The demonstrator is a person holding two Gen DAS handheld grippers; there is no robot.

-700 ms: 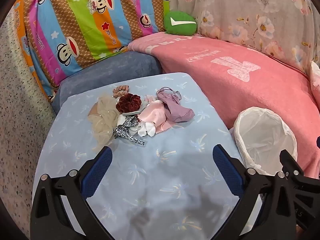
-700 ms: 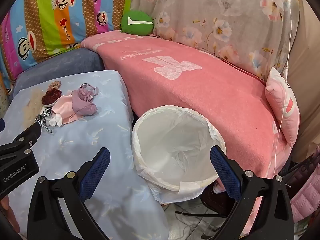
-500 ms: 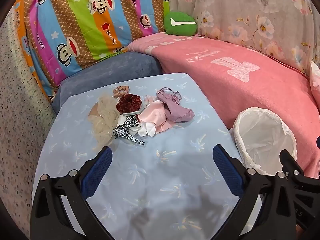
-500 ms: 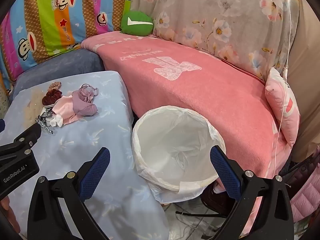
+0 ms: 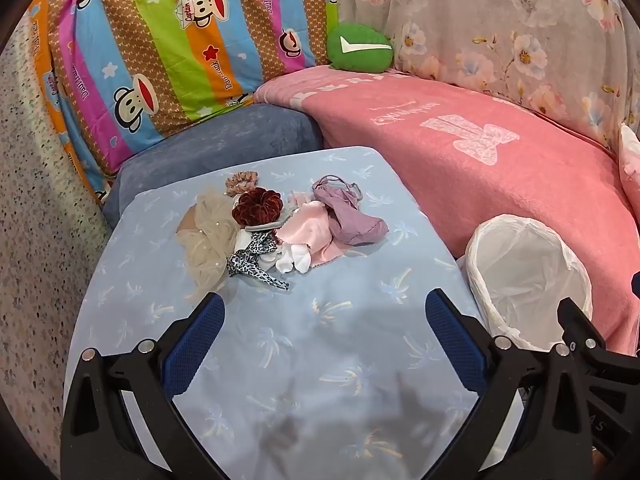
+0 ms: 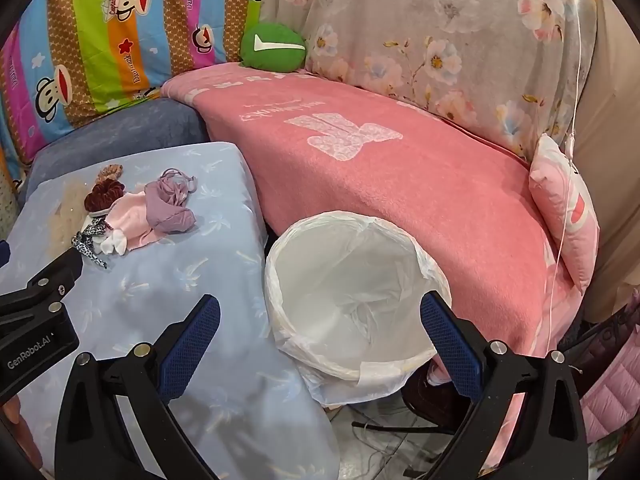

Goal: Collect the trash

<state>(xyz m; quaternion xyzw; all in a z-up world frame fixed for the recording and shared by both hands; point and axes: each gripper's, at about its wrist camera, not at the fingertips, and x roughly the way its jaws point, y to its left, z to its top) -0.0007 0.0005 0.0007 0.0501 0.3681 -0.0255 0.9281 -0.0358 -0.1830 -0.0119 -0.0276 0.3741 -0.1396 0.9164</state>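
A heap of small fabric items lies on the light blue table (image 5: 320,340): a beige tulle scrunchie (image 5: 208,236), a dark red velvet scrunchie (image 5: 258,212), a leopard-print tie (image 5: 252,262), a pink cloth (image 5: 308,232) and a purple cloth (image 5: 352,220) (image 6: 168,208). A white-lined trash bin (image 6: 352,300) (image 5: 524,280) stands at the table's right edge. My left gripper (image 5: 320,316) hovers open over bare table, short of the heap. My right gripper (image 6: 320,320) is open above the bin's near rim, holding nothing.
A sofa under a pink blanket (image 6: 380,160) curves behind the table and bin. A green round cushion (image 5: 360,48) and a striped monkey-print cushion (image 5: 180,40) sit at the back. A pink pillow (image 6: 568,208) rests at the right. Cables lie on the floor under the bin.
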